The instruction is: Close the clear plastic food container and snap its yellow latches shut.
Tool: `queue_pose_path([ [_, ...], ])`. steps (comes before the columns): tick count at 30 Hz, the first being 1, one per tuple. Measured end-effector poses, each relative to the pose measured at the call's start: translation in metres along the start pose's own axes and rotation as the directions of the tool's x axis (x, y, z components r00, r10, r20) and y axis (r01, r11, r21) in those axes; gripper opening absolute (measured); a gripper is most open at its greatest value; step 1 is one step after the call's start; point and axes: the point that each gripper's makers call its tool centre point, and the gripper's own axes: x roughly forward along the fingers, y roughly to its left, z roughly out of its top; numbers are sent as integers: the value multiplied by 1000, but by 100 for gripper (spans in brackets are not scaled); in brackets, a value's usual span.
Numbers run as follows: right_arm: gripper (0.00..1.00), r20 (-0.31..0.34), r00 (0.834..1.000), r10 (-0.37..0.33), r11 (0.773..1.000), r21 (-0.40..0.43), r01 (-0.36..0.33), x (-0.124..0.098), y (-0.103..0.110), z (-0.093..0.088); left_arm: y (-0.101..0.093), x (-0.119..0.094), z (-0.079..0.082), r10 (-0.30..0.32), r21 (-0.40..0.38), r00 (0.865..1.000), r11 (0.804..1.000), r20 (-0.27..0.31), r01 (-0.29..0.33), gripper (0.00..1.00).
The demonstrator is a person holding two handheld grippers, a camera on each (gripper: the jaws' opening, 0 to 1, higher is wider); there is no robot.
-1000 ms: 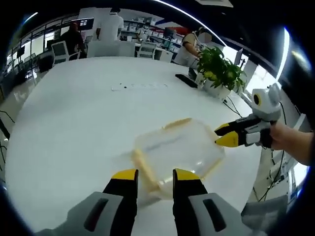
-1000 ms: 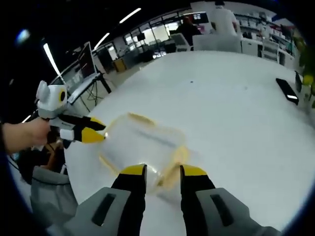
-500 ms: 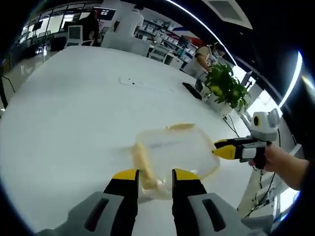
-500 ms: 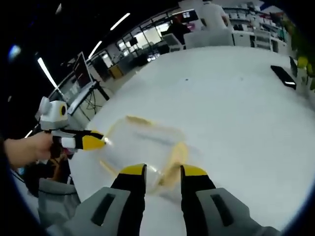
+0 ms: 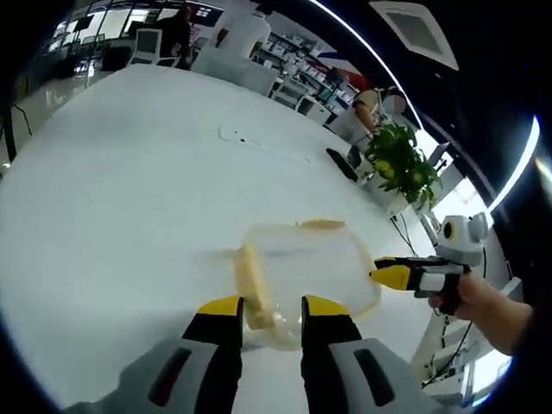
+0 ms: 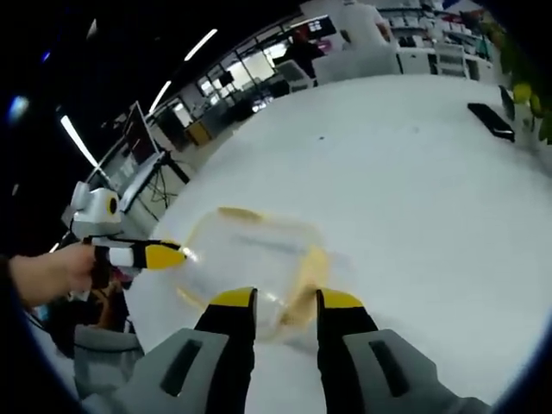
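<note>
There, container [image 5: 309, 272] between both grippers.

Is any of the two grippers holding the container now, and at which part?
Neither has a visible hold. The left gripper and right gripper stand open at opposite edges of the clear container on the white table.

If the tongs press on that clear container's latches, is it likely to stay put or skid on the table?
The clear container looks empty and thin-walled, so probably light. The white table appears smooth and glossy, so it may well skid under a sideways push. The left tongs and right tongs sit at opposite sides, which could brace it.
</note>
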Motion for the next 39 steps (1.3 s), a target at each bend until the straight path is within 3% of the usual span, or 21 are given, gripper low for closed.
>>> queue_pose_path([
  [20,21,11,1000,-4,999,53,3,-1,7,-3,-2,-1,-1,7,3,1000,1000,-14,-7,15],
  [25,20,5,1000,-9,998,66,8,-1,8,-4,-3,1,-1,-3,-9,1000,1000,-20,3,14],
  [26,18,-4,1000,-9,997,73,10,0,9,-5,-11,2,-6,-49,-39,998,998,-50,47,12],
  [27,18,14,1000,-27,992,123,25,3,7,-2,-5,6,0,-12,-31,1000,999,-11,12,12],
  [29,18,-8,1000,-18,998,60,18,4,8,-5,-8,7,-1,-12,-14,1000,1000,-14,11,12],
  [39,20,2,1000,-8,997,75,7,5,5,-8,-7,5,-2,-21,-25,1000,999,-13,21,14],
])
